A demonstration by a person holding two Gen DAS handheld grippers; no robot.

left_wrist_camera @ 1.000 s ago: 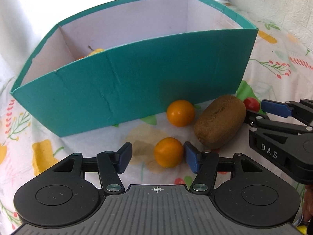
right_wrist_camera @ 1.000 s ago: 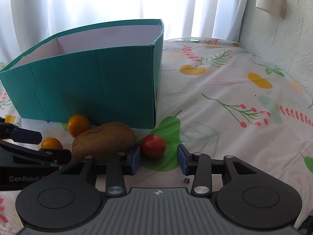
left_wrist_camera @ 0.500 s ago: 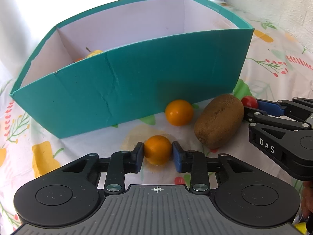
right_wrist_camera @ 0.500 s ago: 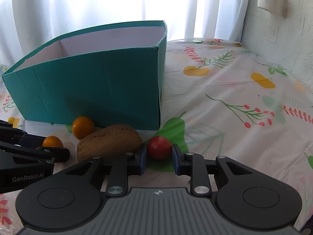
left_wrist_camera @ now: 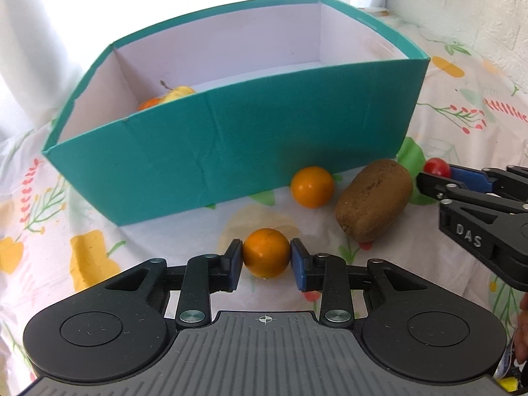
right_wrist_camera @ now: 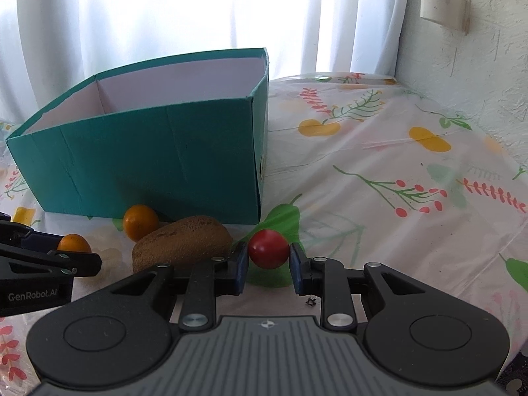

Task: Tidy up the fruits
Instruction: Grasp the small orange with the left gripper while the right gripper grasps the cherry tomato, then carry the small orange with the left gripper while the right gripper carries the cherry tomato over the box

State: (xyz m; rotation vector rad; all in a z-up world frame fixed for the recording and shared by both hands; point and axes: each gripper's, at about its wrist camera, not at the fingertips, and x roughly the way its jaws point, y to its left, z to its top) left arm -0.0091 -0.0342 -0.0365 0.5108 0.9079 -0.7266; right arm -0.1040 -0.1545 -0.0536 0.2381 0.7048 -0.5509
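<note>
We note the left gripper (left_wrist_camera: 266, 257) pinching a small orange fruit (left_wrist_camera: 266, 252), blue pads (left_wrist_camera: 235, 259) pressed to both its sides; its jaws have just been closing onto it. The fruit sits low over the tablecloth (left_wrist_camera: 82, 264); whether it touches the cloth we cannot tell. The gripper points steeply down at the cloth.

The right gripper (right_wrist_camera: 268, 257) pinches a small red fruit (right_wrist_camera: 268, 248) the same way, pads (right_wrist_camera: 242, 260) against both sides, jaws just closed in. It points down at a shallower slant. In the left wrist view it comes in from 3 o'clock (left_wrist_camera: 439, 173), the red fruit (left_wrist_camera: 436, 166) at its tips.

Outward from the fingers: a kiwi (left_wrist_camera: 374, 200) lies at 1 o'clock of the left gripper, just beside the right gripper's left finger. A second orange fruit (left_wrist_camera: 312, 186) lies at 12 o'clock, close to the near wall of the teal box (left_wrist_camera: 231, 151).

The box is open-topped with a white inside; at its far left corner we see a yellowish fruit with a stem (left_wrist_camera: 178, 93) and something orange beside it. The near rim stands above both held fruits. To the right of the box the tablecloth lies open (right_wrist_camera: 396, 171) up to the white wall (right_wrist_camera: 478, 82); a white curtain (right_wrist_camera: 165, 16) hangs behind the box.
</note>
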